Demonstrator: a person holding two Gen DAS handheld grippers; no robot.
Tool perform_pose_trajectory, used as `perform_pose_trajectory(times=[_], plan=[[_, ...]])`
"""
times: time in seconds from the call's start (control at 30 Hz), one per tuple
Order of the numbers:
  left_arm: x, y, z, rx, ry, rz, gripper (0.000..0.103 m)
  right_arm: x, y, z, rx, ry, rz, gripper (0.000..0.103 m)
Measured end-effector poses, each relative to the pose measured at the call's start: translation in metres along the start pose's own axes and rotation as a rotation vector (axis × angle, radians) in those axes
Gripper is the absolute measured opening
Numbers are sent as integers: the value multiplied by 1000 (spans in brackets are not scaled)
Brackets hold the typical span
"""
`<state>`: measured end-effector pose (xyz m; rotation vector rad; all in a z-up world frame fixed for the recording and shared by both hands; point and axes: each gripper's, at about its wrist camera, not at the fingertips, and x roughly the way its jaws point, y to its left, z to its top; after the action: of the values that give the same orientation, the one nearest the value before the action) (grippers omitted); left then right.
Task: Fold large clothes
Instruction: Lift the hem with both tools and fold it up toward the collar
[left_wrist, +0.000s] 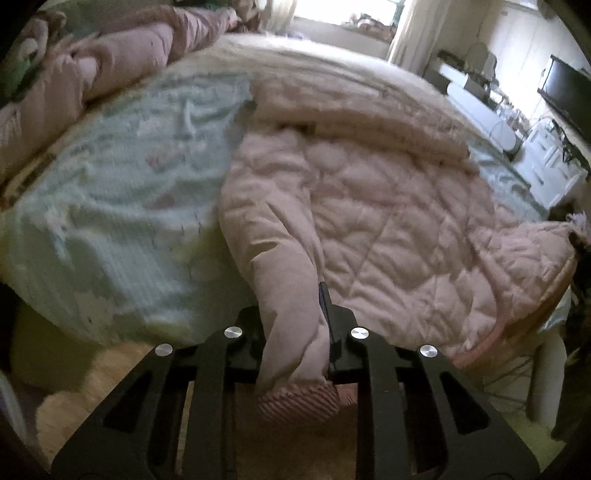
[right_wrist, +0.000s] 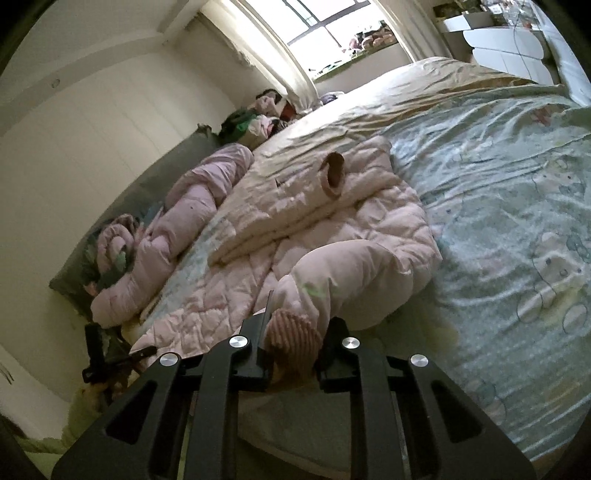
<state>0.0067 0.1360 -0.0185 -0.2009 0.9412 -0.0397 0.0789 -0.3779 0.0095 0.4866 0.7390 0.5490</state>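
A pale pink quilted jacket (left_wrist: 388, 221) lies spread on the bed near its front edge. My left gripper (left_wrist: 291, 321) is shut on one sleeve (left_wrist: 280, 266) just above its ribbed cuff (left_wrist: 299, 400), which hangs below the jaws over the floor. In the right wrist view the jacket (right_wrist: 258, 266) lies across the bed's corner. My right gripper (right_wrist: 301, 325) is shut on the ribbed cuff (right_wrist: 291, 343) of a puffy sleeve (right_wrist: 351, 277), lifted off the sheet. Another cuff (right_wrist: 334, 175) lies open on top of the jacket's folded far part.
The bed has a pale green patterned sheet (left_wrist: 129, 206) (right_wrist: 517, 221) and a beige blanket (left_wrist: 314, 62) at the far end. A rolled pink duvet (left_wrist: 122, 62) (right_wrist: 184, 206) lies along the wall side. White drawers (left_wrist: 546, 158) stand to the right.
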Motion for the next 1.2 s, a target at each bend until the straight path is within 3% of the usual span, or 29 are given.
perform_pose_trajectory(times=[0.5, 1.2], plan=[[-32, -30, 72, 70, -172, 47, 14, 15, 13, 54, -29, -85, -5, 15], [-31, -43, 153, 96, -273, 65, 14, 45, 16, 138, -36, -183, -19, 15]])
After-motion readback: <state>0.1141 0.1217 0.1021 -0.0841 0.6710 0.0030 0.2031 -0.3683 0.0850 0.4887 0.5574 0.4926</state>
